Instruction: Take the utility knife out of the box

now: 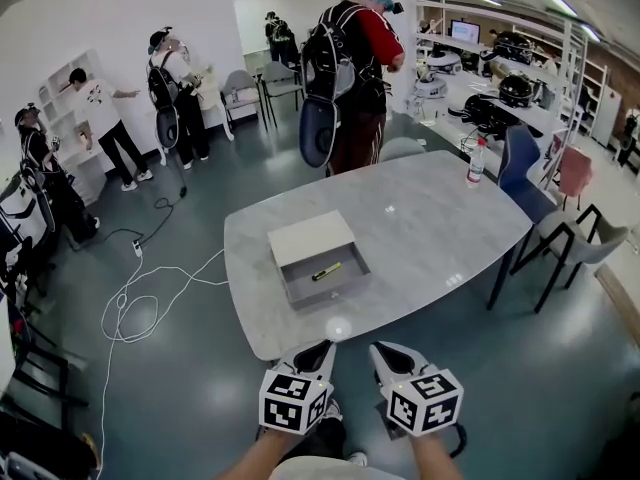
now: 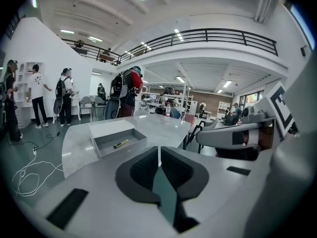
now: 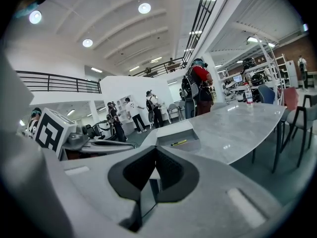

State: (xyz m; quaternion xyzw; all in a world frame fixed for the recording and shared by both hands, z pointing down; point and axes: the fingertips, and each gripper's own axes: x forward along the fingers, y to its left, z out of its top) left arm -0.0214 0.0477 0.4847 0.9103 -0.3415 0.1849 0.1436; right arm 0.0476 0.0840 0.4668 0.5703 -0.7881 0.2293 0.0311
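A grey open box with its pale lid slid back lies on the grey table. Inside it rests a yellow-and-black utility knife, also seen in the left gripper view and the right gripper view. Both grippers hover off the table's near edge, short of the box. The left gripper is shut and empty, its tips meeting. The right gripper is shut too, holding nothing.
A water bottle stands at the table's far right edge. A person with a backpack stands behind the table; other people are at the left by shelves. White cables trail on the floor. Chairs sit at right.
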